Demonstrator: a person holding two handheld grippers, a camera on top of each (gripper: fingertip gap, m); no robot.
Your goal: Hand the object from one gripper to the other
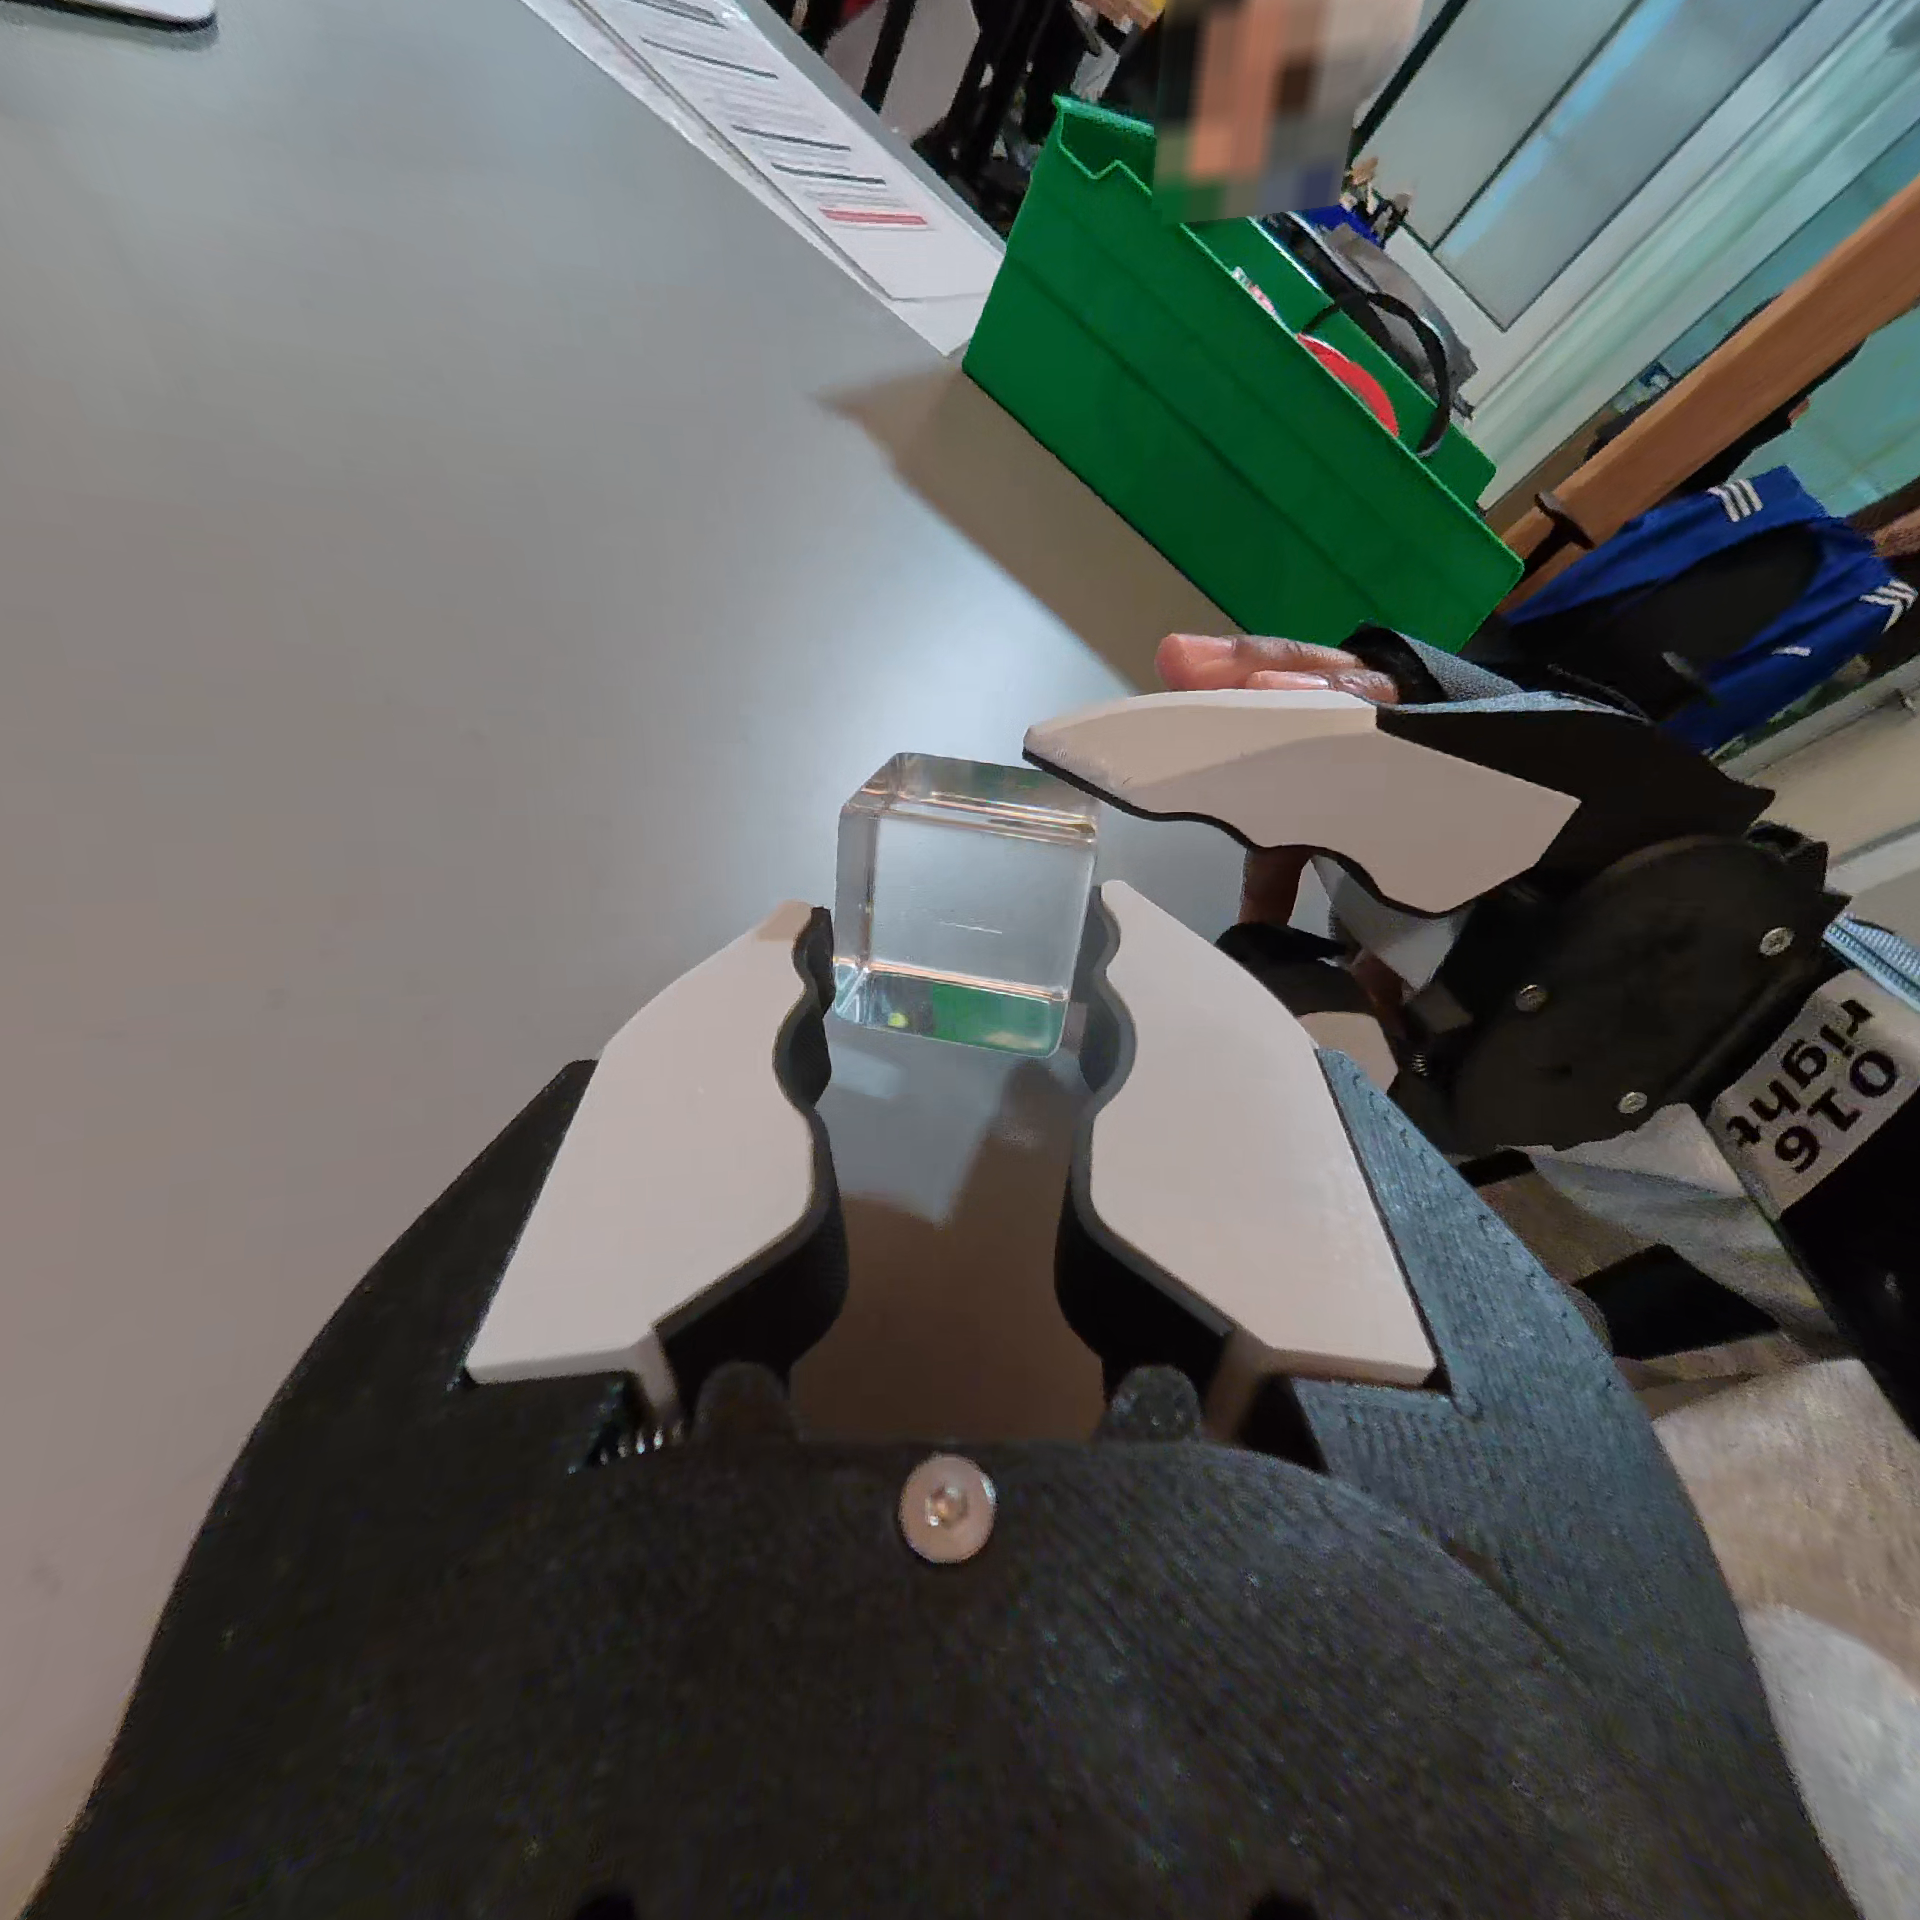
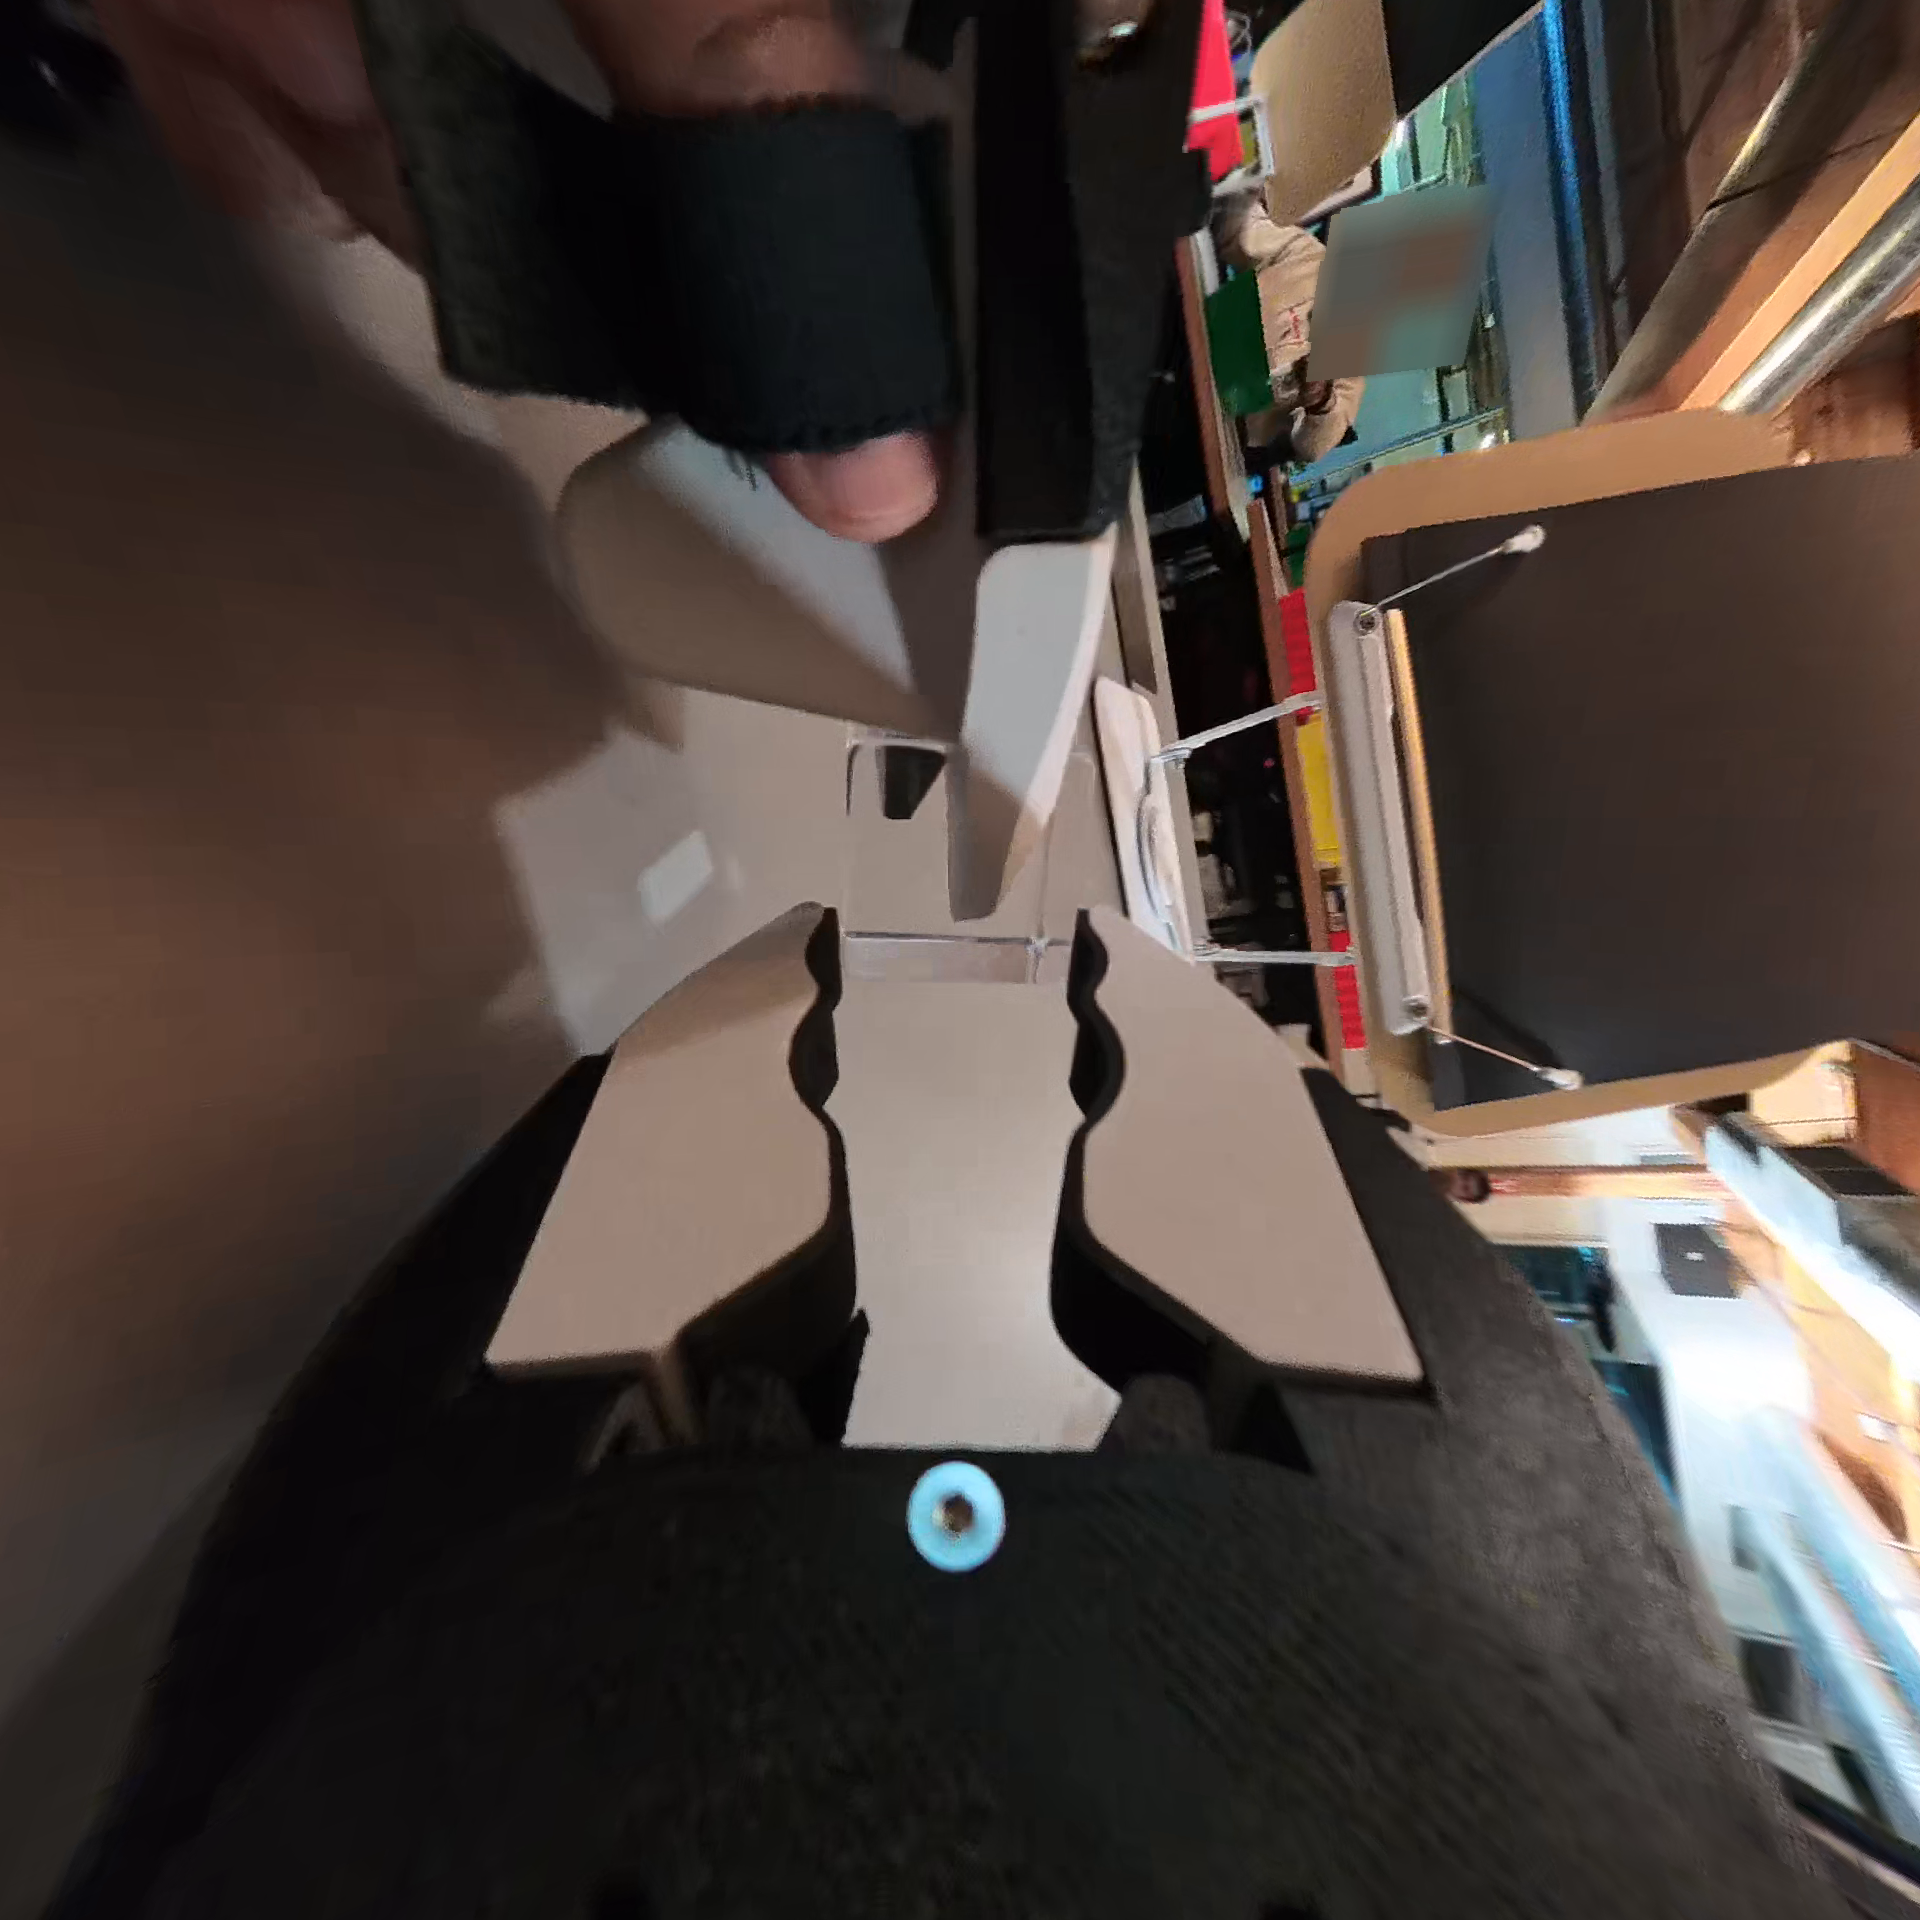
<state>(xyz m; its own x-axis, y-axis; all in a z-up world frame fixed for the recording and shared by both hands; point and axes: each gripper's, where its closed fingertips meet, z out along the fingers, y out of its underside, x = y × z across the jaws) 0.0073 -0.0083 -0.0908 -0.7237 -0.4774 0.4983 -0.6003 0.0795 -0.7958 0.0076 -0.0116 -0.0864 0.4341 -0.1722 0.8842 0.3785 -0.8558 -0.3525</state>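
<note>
A clear cube (image 1: 966, 894) sits above the grey table (image 1: 416, 623), pinched between the fingertips of my left gripper (image 1: 961, 920), which is shut on its lower part. The right gripper reaches in from the right, turned on its side. Its upper finger (image 1: 1247, 769) lies on the cube's top far corner, and its lower finger is mostly hidden. In the right wrist view the cube (image 2: 904, 883) fills the gap at the very tips of my right gripper (image 2: 951, 925). The left gripper's fingers (image 2: 748, 623) come down onto it from above.
A green bin (image 1: 1226, 416) stands at the table's far right edge, with a printed sheet (image 1: 790, 135) beyond it. A blue garment (image 1: 1714, 592) hangs to the right. A gloved hand (image 1: 1278, 660) holds the right gripper. A dark-backed chair (image 2: 1662, 779) is to the right.
</note>
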